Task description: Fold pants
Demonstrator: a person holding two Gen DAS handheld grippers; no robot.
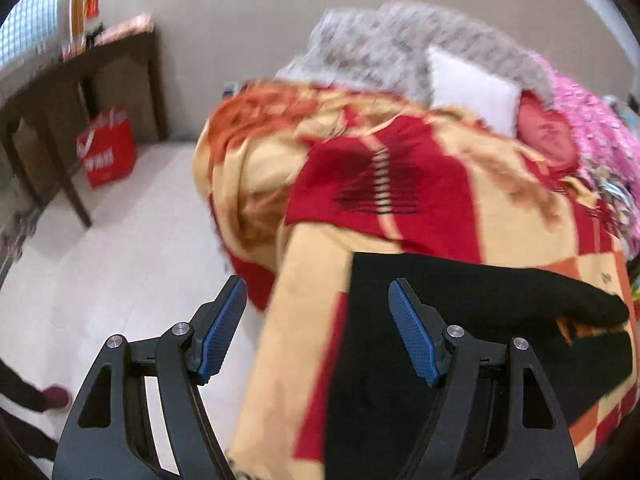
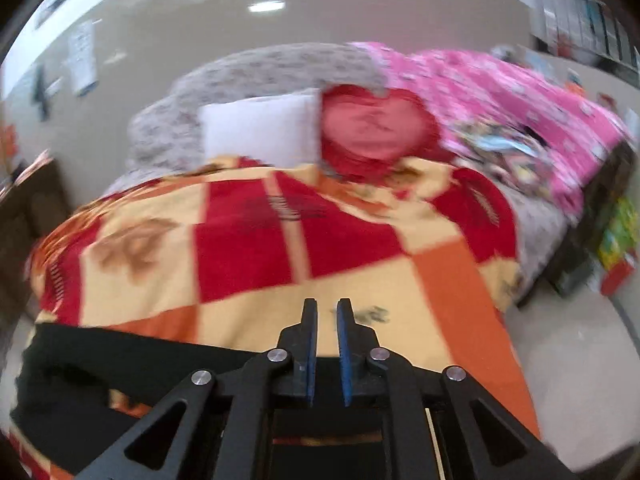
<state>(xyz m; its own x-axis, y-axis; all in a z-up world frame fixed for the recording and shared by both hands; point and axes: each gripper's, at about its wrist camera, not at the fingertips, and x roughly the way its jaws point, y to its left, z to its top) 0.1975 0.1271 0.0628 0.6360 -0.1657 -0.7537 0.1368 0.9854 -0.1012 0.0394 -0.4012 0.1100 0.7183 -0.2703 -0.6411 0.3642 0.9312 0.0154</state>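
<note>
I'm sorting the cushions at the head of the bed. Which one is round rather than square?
The red cushion is the round one. It sits right of the white pillow, which is square, and touches the pink blanket.

Through the left wrist camera I see my left gripper [image 1: 318, 304] with its blue pads [image 1: 412, 336] spread wide and nothing between them. It hangs over the edge of the bed, where black pants [image 1: 460, 320] lie on a red, cream and orange checked blanket [image 1: 516, 216]. Farther back sit a white pillow [image 1: 472, 92] and a red cushion [image 1: 546, 132]. On the pale floor [image 1: 132, 256] to the left, a red bag [image 1: 108, 148] stands beside a dark wooden table [image 1: 64, 92]. The picture is blurred.
</note>
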